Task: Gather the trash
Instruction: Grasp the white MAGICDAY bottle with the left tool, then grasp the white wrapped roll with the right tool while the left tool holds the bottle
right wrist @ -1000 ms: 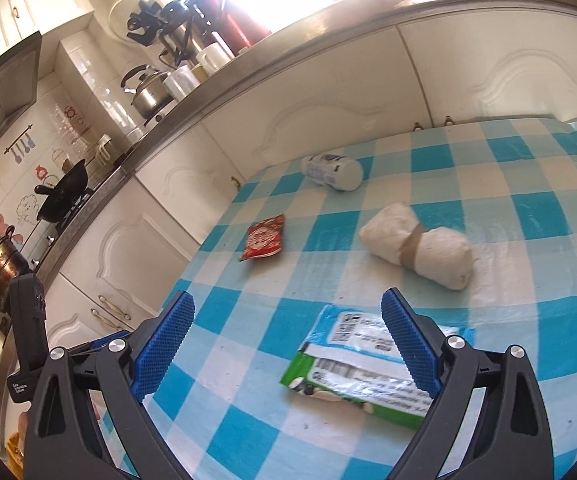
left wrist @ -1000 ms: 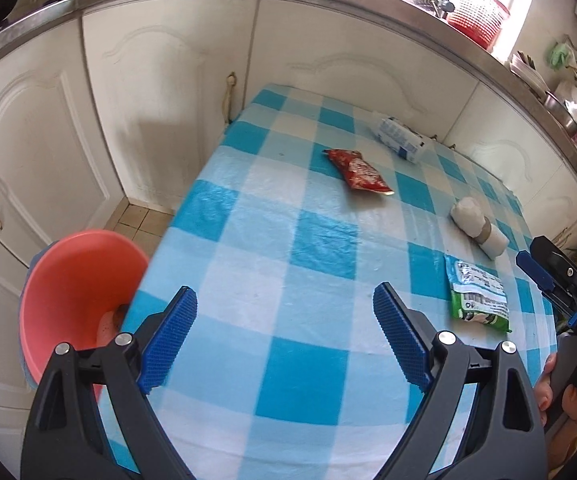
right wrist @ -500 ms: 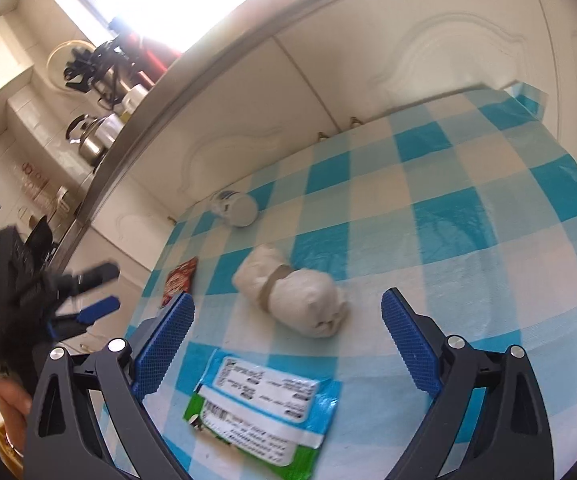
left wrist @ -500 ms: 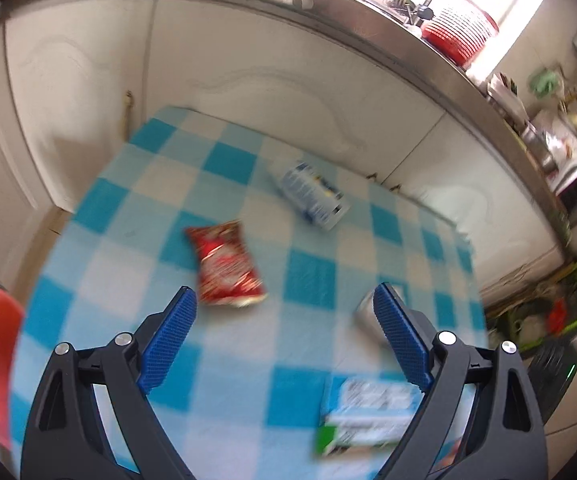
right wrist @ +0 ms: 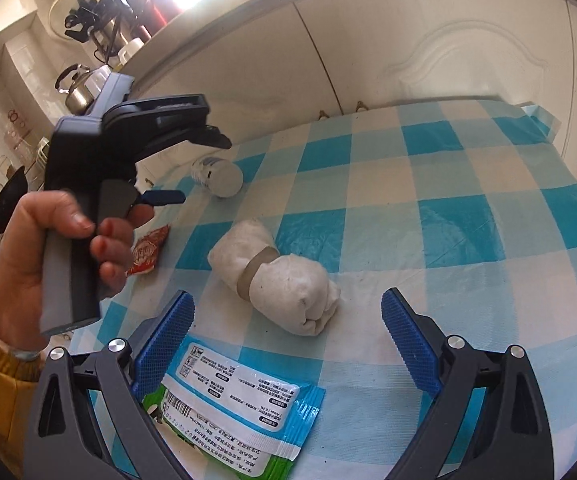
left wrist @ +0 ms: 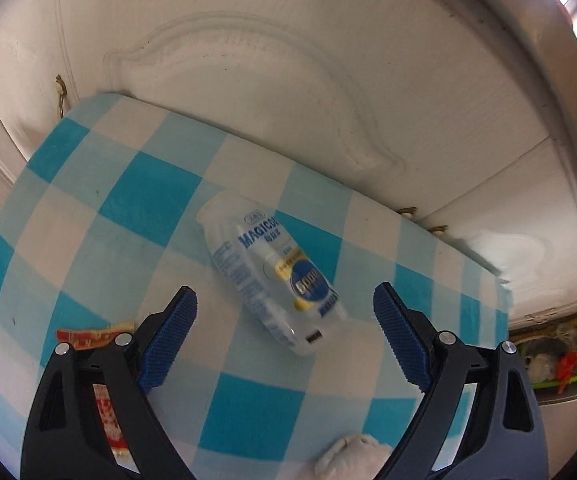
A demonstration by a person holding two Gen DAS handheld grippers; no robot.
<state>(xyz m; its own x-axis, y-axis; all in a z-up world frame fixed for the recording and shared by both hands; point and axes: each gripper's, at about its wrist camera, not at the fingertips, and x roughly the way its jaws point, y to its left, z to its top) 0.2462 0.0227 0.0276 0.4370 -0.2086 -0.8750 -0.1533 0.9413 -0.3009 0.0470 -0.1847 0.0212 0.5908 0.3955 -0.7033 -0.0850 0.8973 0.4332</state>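
Observation:
A clear plastic bottle [left wrist: 272, 272] with a blue label lies on its side on the blue-checked table [left wrist: 148, 200]. My left gripper [left wrist: 284, 320] is open just short of it, fingers wide on either side. A red snack packet [left wrist: 104, 400] lies under its left finger. In the right wrist view, the bottle [right wrist: 218, 176] lies far left, the red packet [right wrist: 146, 250] near it. A white wad bound with tape [right wrist: 276, 276] sits mid-table and a green-white wrapper [right wrist: 228, 404] lies under my open right gripper [right wrist: 288, 332]. A hand [right wrist: 28, 256] holds the left gripper [right wrist: 168, 168].
White cabinet doors [left wrist: 268, 80] under a steel counter edge stand right behind the table's far side. Kettles and pots [right wrist: 84, 80] crowd the counter at upper left. A green crate [left wrist: 560, 352] sits low at right. The white wad [left wrist: 352, 456] shows at the bottom edge.
My left gripper swept right and forward from the pink bucket side, past the red packet, up to the bottle. My right gripper shifted so the wad is centred and the left gripper came into view.

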